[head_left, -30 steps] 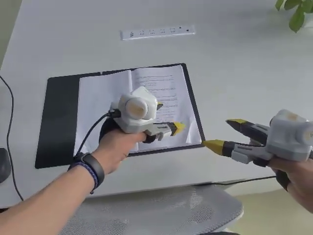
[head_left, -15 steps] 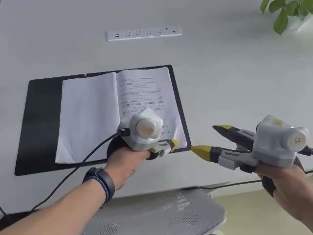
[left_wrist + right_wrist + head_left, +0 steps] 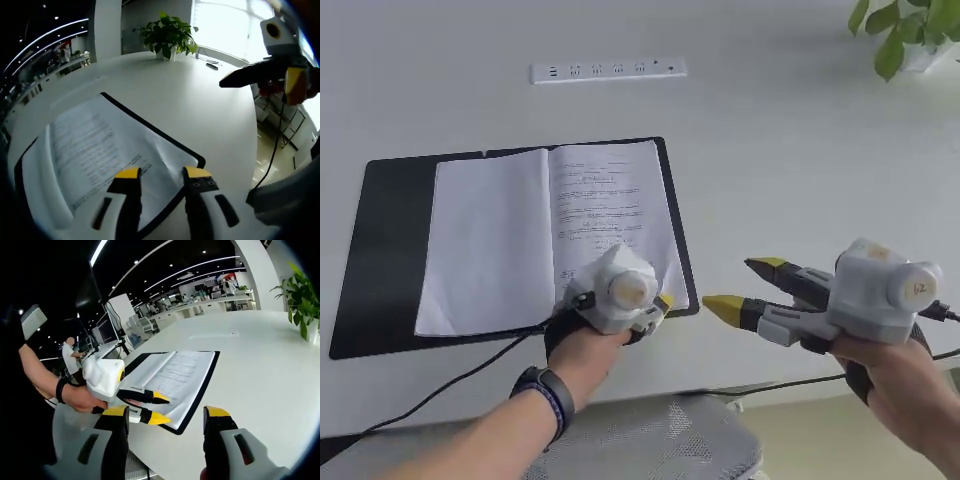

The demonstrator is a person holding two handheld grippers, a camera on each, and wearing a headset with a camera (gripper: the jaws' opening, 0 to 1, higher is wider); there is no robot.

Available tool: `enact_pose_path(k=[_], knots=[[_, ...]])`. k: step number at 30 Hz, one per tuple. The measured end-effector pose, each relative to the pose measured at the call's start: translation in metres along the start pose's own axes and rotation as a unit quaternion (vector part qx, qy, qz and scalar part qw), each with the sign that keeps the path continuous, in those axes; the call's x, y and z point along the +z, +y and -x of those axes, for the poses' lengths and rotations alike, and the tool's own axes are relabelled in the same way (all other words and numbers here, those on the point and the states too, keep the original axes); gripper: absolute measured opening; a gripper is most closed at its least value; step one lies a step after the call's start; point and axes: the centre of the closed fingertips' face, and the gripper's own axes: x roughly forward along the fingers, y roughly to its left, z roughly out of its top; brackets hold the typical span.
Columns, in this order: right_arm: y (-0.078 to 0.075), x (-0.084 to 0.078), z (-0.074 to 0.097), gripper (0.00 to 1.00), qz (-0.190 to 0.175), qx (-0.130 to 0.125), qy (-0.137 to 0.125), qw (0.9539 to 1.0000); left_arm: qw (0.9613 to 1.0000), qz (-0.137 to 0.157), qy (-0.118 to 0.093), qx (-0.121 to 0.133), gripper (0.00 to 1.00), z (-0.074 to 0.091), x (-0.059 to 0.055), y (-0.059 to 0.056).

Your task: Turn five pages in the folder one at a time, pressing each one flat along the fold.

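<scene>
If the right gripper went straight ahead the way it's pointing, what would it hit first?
Most likely the left gripper, whose jaws sit over the near right corner of the folder, straight ahead of the right gripper. Depth is hard to judge.

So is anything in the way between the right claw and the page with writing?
Only bare table lies between the right gripper and the right edge of the folder. The left gripper is over the near corner of the printed page, so that corner is blocked.
</scene>
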Motion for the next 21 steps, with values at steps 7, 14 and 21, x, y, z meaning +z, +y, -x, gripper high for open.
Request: enact_pose_path(k=[7, 14, 21], knots=[[0.0016, 0.0005, -0.0041, 0.58, 0.001, 0.009, 0.005, 0.9999, 0.9995, -0.024, -0.01, 0.018, 0.31, -0.0003, -0.0009, 0.0003], [0.0013, 0.0033, -0.0062, 0.57, 0.005, 0.016, 0.005, 0.9999, 0.9992, -0.024, -0.017, 0.026, 0.29, -0.0013, -0.0004, 0.002], [-0.0009, 0.0036, -0.0074, 0.57, 0.005, 0.019, 0.006, 0.9998, 0.9989, -0.025, -0.024, 0.031, 0.19, -0.0016, 0.0009, 0.0022]])
